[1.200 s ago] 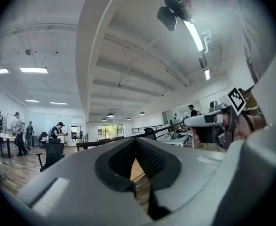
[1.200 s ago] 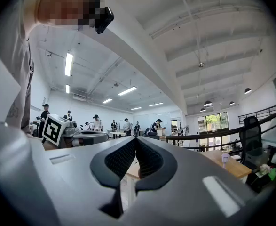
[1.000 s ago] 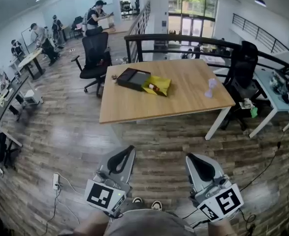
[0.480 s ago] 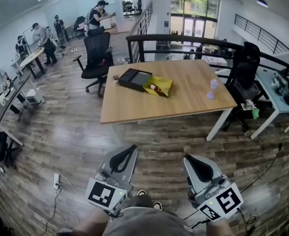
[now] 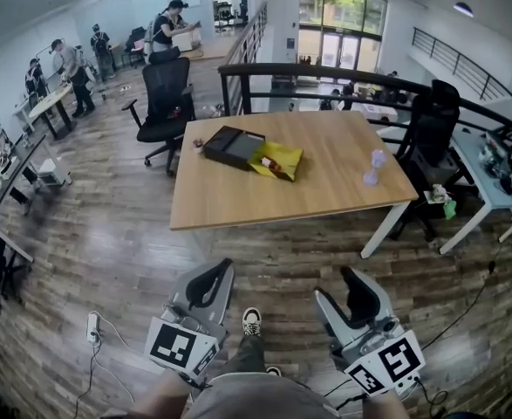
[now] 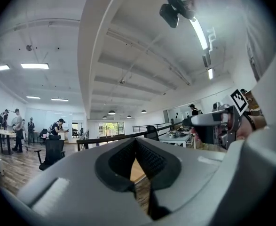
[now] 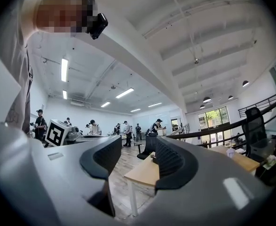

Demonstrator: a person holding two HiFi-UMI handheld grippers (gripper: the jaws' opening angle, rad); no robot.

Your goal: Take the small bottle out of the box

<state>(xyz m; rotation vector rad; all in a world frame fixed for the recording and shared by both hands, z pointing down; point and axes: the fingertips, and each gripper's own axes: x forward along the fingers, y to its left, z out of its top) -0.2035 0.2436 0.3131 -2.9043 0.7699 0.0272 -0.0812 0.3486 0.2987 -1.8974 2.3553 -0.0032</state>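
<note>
Nearest, well short of the counter [image 5: 238, 201], both grippers are held level over the wooden floor [image 5: 107, 243], with one shoe [image 5: 251, 321] showing between them. The left gripper [image 5: 215, 278] has its jaws together at the tips, nothing in them. The right gripper [image 5: 344, 288] has just been opening its jaws; they stand wide apart, and only the floor and the counter's edge show between them.

On the counter's far left part lies the black box [image 5: 234, 144], flat and open-topped with a grey inside. Touching the box's right side is a yellow pouch [image 5: 282, 158] with a small reddish thing on it. The small bottle cannot be made out at this range. Near the counter's right edge, well apart from the box, stands a pale lilac object [image 5: 373, 166].

Beyond the counter's far left corner is a black office chair [image 5: 166, 103], and behind the counter's far edge runs a dark railing [image 5: 325, 68]. Past the counter's left side, people [image 5: 64, 64] stand at other desks.
</note>
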